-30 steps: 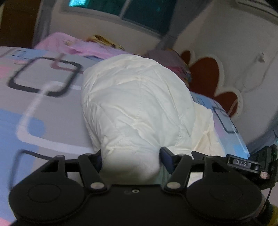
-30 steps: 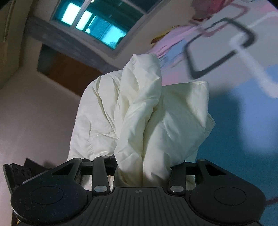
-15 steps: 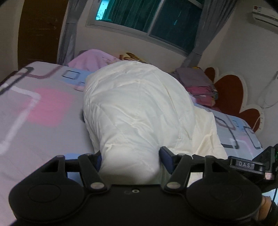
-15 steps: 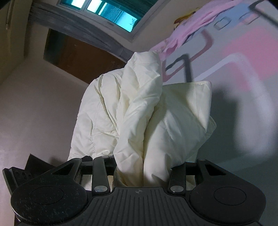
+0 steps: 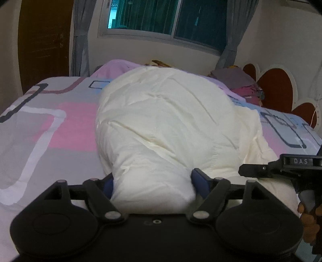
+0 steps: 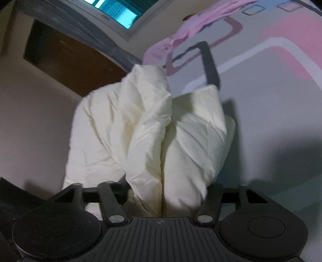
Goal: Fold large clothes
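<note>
A cream quilted padded garment (image 5: pixel 165 125) is bunched in a thick roll over the bed. My left gripper (image 5: pixel 152 185) is shut on its near end, the blue pads pressing both sides of the thick fabric. In the right wrist view the same garment (image 6: pixel 145 129) rises in two puffy folds from between the fingers, and my right gripper (image 6: pixel 164 193) is shut on it. The right gripper's body also shows at the right edge of the left wrist view (image 5: pixel 297 167), close beside the left one.
The bed (image 5: pixel 46 129) has a grey, pink and blue patterned sheet. A pink blanket (image 5: pixel 118 66) and stacked folded clothes (image 5: pixel 239 82) lie at its far side by the window (image 5: pixel 161 18). A brown door (image 5: pixel 44 40) stands at the left, a red headboard (image 5: pixel 277 84) at the right.
Both grippers have tilted and swung with the garment still held; the views now show more of the window, door and the pink part of the sheet. The grips are unchanged.
</note>
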{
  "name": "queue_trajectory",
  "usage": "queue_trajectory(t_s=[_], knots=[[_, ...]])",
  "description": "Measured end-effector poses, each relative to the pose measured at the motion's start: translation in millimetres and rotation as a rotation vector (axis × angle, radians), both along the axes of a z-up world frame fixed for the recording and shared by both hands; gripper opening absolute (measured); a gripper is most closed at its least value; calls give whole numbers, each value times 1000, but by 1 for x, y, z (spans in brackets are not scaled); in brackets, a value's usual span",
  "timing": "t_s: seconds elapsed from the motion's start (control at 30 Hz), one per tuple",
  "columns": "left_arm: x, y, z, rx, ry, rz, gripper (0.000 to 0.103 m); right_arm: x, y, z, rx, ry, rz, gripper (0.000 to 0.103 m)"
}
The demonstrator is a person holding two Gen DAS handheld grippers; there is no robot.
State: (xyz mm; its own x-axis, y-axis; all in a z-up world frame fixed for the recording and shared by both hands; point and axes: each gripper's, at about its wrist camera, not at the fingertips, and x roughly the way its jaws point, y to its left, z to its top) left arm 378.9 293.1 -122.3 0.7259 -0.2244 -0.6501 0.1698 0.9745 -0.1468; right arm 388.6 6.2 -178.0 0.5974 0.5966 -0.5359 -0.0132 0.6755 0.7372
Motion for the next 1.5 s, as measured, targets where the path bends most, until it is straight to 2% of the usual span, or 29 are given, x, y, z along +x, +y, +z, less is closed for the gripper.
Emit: queue_trajectory(t_s=[0.13,0.3,0.43,0.6,0.7,0.8,0.93,1.03,1.13,1.27,1.33,1.4,1.5], knots=[[-2,-1,7,27,15,-8,83,-15,0,22,-72,-10,-29,62],[-11,6,25,12,15,27,80,-46,-6,76,-160,-151,-100,62],[-25,9,38,4,-14,56,80,-41,13,106,-281,-281,-123,62],[-36,-2,41,33,-1,27,80,-20,39,111,-375,-350,-165,62],[-34,-12,31,84,1,4,80,-18,49,109,-532,-349,-179,62],[-31,-12,25,85,2,5,81,-20,46,114,-511,-379,-223,62],[-31,-11,25,77,5,0,81,-8,66,121,-522,-435,-143,62],[-33,-11,24,77,2,-3,81,19,85,100,-562,-390,-91,62],[-32,-11,23,72,2,-5,83,33,94,68,-622,-289,-71,62],[-32,-13,25,76,-11,-20,84,38,89,37,-611,-213,-84,62],[-31,-14,28,72,-12,-17,85,40,88,30,-613,-197,-83,62],[-29,-13,30,61,1,3,88,44,84,28,-617,-173,-80,67],[-27,-7,34,31,43,49,94,41,76,40,-607,-158,-77,68]])
